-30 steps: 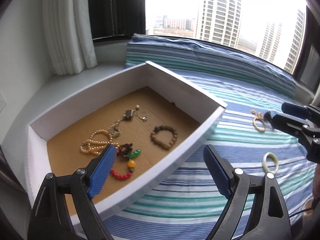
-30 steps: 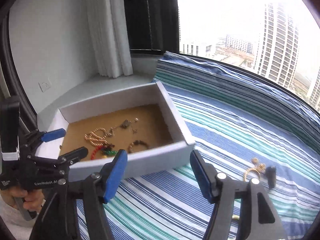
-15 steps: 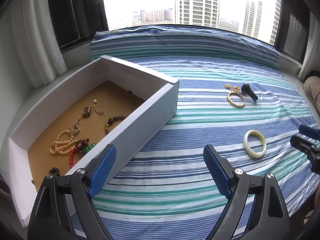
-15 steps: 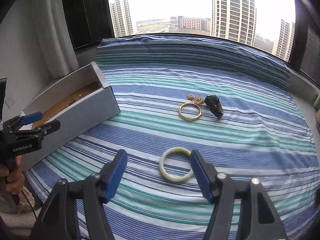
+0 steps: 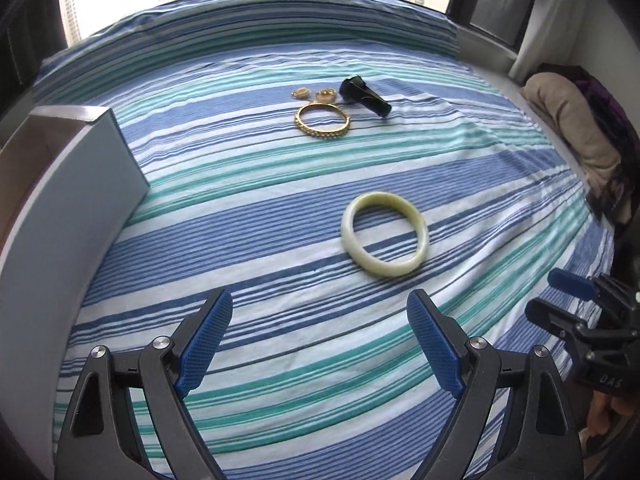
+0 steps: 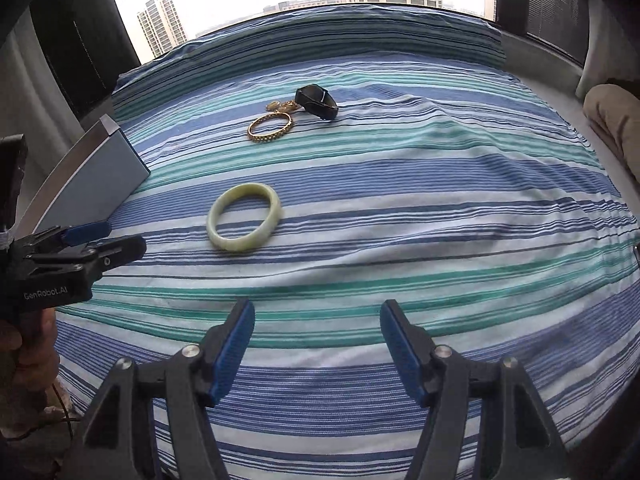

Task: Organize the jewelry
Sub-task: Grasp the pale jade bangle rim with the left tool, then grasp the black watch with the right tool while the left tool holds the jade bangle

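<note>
A pale green jade bangle (image 5: pixel 384 236) lies flat on the striped bedspread, just beyond my open, empty left gripper (image 5: pixel 320 340); it also shows in the right wrist view (image 6: pixel 244 222). Farther back lie a gold bangle (image 5: pixel 323 121) (image 6: pixel 270 127), two small gold earrings (image 5: pixel 314 93) and a black band (image 5: pixel 365 96) (image 6: pixel 317 102). My right gripper (image 6: pixel 316 344) is open and empty, nearer than the jade bangle and to its right. The white jewelry box (image 5: pixel 60 184) stands at the left; its inside is hidden.
The blue, teal and white striped bedspread (image 6: pixel 420 208) covers the whole surface. A beige folded cloth (image 5: pixel 568 124) lies at the right edge. Windows run along the back. The left gripper appears at the left of the right wrist view (image 6: pixel 80 248).
Both grippers have swung right, away from the box toward the loose jewelry. The jade bangle now lies closer in front of the left gripper. The box interior has left view.
</note>
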